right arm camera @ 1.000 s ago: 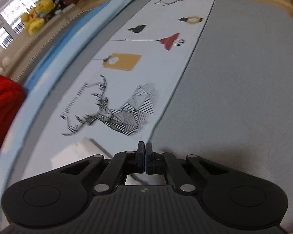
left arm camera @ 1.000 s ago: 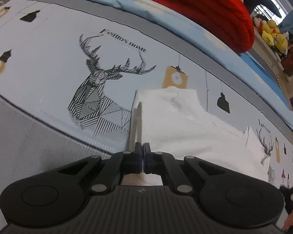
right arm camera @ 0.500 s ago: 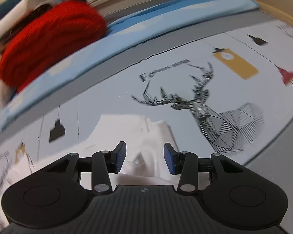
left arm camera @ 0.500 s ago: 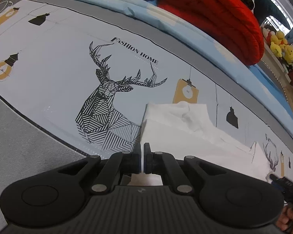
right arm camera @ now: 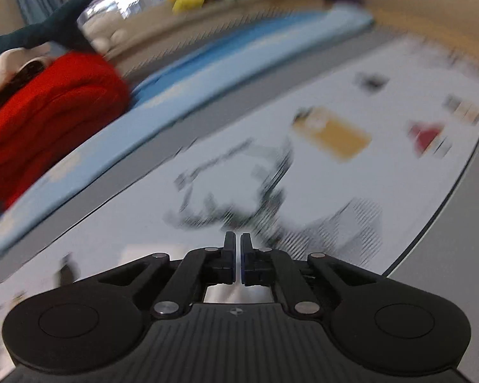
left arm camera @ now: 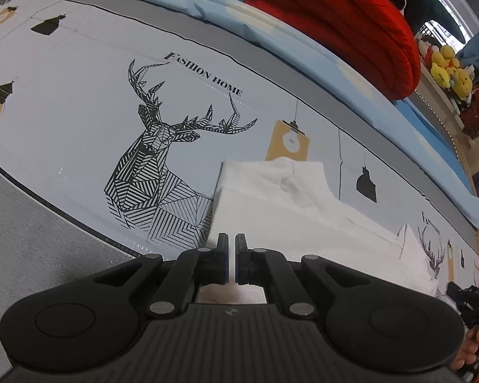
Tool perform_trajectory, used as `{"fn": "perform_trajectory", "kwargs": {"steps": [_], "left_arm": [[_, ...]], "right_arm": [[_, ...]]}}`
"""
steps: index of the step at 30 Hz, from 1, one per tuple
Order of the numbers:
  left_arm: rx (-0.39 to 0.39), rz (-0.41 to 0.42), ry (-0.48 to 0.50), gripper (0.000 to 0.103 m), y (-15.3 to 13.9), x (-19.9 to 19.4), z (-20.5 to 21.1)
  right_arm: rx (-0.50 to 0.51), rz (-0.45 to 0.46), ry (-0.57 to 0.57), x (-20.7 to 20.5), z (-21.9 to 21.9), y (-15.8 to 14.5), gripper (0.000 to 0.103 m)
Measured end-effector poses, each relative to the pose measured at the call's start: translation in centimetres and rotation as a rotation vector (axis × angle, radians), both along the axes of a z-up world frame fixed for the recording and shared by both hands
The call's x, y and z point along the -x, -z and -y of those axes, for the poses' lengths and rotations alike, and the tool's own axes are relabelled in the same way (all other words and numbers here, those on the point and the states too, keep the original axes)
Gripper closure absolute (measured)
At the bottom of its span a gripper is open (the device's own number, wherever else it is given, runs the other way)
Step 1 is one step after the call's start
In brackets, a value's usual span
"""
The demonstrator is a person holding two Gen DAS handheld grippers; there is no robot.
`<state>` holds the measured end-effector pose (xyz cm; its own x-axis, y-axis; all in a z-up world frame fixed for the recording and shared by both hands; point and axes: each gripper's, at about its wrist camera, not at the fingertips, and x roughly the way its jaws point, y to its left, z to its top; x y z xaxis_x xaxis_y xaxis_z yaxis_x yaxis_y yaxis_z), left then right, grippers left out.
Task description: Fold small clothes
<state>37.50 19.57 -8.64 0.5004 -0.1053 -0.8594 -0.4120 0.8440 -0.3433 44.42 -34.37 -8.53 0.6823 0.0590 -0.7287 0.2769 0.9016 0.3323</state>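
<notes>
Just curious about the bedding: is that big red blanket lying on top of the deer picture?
No, the red blanket sits further back on the light blue sheet, well apart from the deer print.

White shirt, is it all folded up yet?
Partly. The white shirt lies on the bed sheet with one side folded over. The left gripper sits at its near edge, jaws almost closed. The right gripper's view is blurred. The other end looks unfolded.
</notes>
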Motion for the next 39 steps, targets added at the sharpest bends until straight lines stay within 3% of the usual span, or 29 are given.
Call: {"fn": "perform_trajectory", "kwargs": {"steps": [1, 2, 3, 8, 10, 12, 17, 20, 22, 23, 26, 27, 29, 31, 35, 37, 39], "left_arm": [[-0.002, 0.000, -0.001, 0.101, 0.0, 0.0, 0.1], [-0.004, 0.000, -0.002, 0.101, 0.0, 0.0, 0.1], [-0.004, 0.000, -0.002, 0.101, 0.0, 0.0, 0.2], [-0.005, -0.003, 0.003, 0.101, 0.0, 0.0, 0.4], [-0.004, -0.003, 0.006, 0.101, 0.0, 0.0, 0.4], [-0.001, -0.002, 0.007, 0.100, 0.0, 0.0, 0.5], [0.000, 0.004, 0.009, 0.100, -0.3, 0.2, 0.8], [-0.004, 0.006, 0.012, 0.100, -0.5, 0.3, 1.0], [-0.006, 0.008, 0.016, 0.100, -0.6, 0.4, 1.2], [-0.006, 0.009, 0.019, 0.100, -0.6, 0.4, 1.3], [-0.006, 0.010, 0.023, 0.100, -0.8, 0.6, 1.5], [-0.006, 0.010, 0.026, 0.100, -0.8, 0.7, 1.5], [-0.009, 0.013, 0.033, 0.100, -0.9, 0.8, 1.6], [-0.010, 0.015, 0.038, 0.100, -1.0, 0.7, 1.6], [-0.002, 0.009, 0.039, 0.100, -0.9, 0.8, 1.5], [0.008, 0.006, 0.040, 0.100, -0.7, 0.8, 1.5], [0.027, 0.004, 0.041, 0.100, -0.6, 0.8, 1.4]], "right_arm": [[-0.007, -0.018, -0.029, 0.1, -0.4, 0.2, 0.085], [-0.006, -0.047, -0.067, 0.1, -0.9, 0.5, 0.069], [0.006, -0.083, -0.096, 0.2, -1.4, 0.6, 0.062], [0.039, -0.144, -0.198, 1.0, -3.1, 0.1, 0.062], [0.134, -0.246, -0.256, 1.0, -3.4, 1.1, 0.063], [0.188, -0.303, -0.239, 1.7, -3.2, 1.9, 0.059], [0.146, -0.198, -0.240, 3.9, -2.5, -1.2, 0.059], [0.139, -0.224, -0.325, 4.9, -3.2, -0.9, 0.059], [0.157, -0.234, -0.322, 4.9, -3.5, 0.1, 0.059], [0.149, -0.244, -0.311, 4.8, -3.5, 0.6, 0.059], [0.115, -0.245, -0.266, 4.9, -2.6, 0.7, 0.092], [0.100, -0.227, -0.258, 5.1, -2.2, 0.0, 0.098], [0.079, -0.177, -0.226, 5.6, -1.3, -1.6, 0.099], [0.119, -0.170, -0.187, 5.8, -0.6, -1.8, 0.100], [0.161, -0.293, -0.125, 5.6, 0.5, -0.1, 0.101], [0.151, -0.215, -0.095, 6.1, 0.6, -1.4, 0.100], [0.112, -0.078, -0.138, 6.5, -0.2, -3.4, 0.099]]}}
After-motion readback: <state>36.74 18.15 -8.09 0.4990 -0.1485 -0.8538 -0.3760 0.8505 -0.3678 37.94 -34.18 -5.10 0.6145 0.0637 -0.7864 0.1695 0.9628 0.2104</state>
